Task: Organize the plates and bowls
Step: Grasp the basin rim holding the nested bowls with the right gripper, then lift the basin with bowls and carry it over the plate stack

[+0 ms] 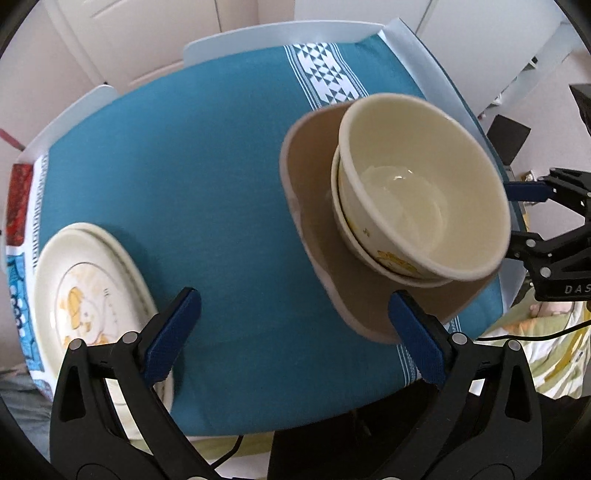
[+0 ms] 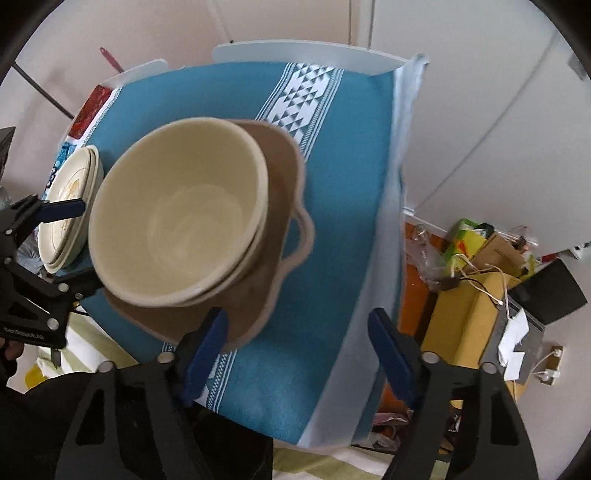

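Note:
Two nested cream bowls point(image 1: 417, 188) sit on a brown plate point(image 1: 314, 166) on the right part of a teal cloth point(image 1: 192, 147). A stack of cream plates point(image 1: 88, 295) with a yellow print lies at the left edge. My left gripper point(image 1: 295, 328) is open and empty above the cloth's near edge, between the two stacks. My right gripper point(image 2: 299, 354) is open and empty, just right of the brown plate point(image 2: 280, 177); its left finger overlaps the plate's rim. The bowls point(image 2: 177, 229) and the plate stack point(image 2: 70, 206) show in the right wrist view too.
The cloth covers a small white table point(image 1: 280, 33) near cream walls. Right of the table, low down, are a yellow box point(image 2: 465, 314), cables and clutter. A striped green fabric point(image 1: 535, 350) lies below the table's edge.

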Action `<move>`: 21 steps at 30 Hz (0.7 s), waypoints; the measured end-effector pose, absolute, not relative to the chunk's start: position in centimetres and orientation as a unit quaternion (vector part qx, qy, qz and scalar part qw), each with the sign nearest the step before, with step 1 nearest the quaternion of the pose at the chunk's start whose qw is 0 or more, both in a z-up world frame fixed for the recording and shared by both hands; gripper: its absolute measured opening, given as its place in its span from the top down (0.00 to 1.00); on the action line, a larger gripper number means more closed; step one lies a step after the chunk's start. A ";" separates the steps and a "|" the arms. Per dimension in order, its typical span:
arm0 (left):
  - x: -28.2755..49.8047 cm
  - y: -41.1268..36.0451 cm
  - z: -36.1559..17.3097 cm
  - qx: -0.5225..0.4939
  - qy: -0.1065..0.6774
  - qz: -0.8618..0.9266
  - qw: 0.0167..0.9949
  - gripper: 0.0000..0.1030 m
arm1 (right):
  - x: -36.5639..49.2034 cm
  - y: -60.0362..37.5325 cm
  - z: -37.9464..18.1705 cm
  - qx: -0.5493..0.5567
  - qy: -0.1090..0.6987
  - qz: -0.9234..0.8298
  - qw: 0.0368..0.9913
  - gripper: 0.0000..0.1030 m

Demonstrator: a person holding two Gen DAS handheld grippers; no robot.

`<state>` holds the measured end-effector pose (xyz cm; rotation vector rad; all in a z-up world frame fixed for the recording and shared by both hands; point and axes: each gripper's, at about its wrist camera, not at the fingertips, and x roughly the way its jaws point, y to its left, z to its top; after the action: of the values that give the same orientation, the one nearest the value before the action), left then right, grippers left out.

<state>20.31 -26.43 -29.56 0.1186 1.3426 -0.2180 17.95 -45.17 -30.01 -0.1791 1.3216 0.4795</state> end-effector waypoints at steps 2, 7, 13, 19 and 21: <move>20.6 -26.6 -30.4 0.056 0.622 -0.101 0.774 0.11 | 18.3 -44.7 -30.4 -0.090 0.607 0.227 0.756 0.43; 21.1 -26.8 -31.8 0.040 0.622 -0.113 0.774 0.36 | 18.5 -43.9 -31.4 -0.100 0.598 0.243 0.757 0.57; 21.3 -28.2 -32.8 0.041 0.615 -0.137 0.776 0.78 | 18.6 -43.3 -32.5 -0.087 0.587 0.265 0.760 0.74; 20.8 -28.8 -32.7 0.044 0.600 -0.145 0.785 0.88 | 18.5 -43.7 -32.6 -0.068 0.570 0.279 0.770 0.84; 20.6 -28.8 -32.6 0.044 0.597 -0.145 0.788 0.89 | 18.2 -43.7 -32.7 -0.070 0.568 0.285 0.769 0.88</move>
<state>20.64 -28.84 -32.62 0.0958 1.2863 -0.3119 18.23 -43.67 -32.66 -0.1515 1.2314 0.6175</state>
